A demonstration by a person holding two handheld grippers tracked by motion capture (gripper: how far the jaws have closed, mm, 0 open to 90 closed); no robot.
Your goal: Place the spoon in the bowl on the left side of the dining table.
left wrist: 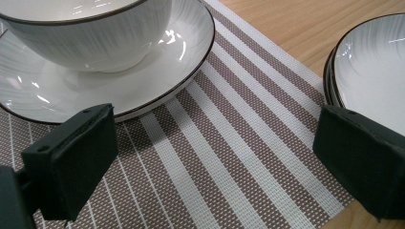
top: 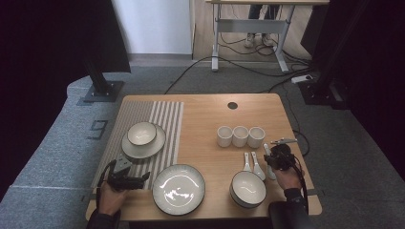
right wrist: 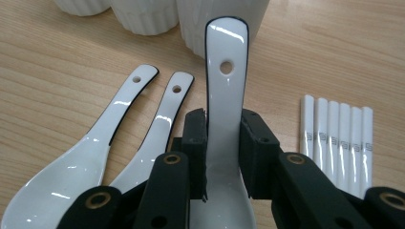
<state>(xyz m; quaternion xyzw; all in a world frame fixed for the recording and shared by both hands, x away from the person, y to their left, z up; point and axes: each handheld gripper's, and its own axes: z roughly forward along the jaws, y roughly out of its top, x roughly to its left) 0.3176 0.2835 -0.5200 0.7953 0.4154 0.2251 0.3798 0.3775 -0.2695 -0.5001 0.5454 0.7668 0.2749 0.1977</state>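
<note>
Right tongs (right wrist: pixel 223 143) clamp spoon (right wrist: pixel 224 95); left tongs (left wrist: pixel 215 157) gape wide over placemat (left wrist: pixel 229 143).

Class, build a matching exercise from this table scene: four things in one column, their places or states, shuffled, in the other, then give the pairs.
1. clamped spoon
2. small bowl
3. three cups
4. left gripper

a. in a row on bare wood
b. open over the striped mat
c. standing on a plate
d. between the right gripper's jaws

Pairs: 1-d, 2-c, 3-a, 4-b
</note>
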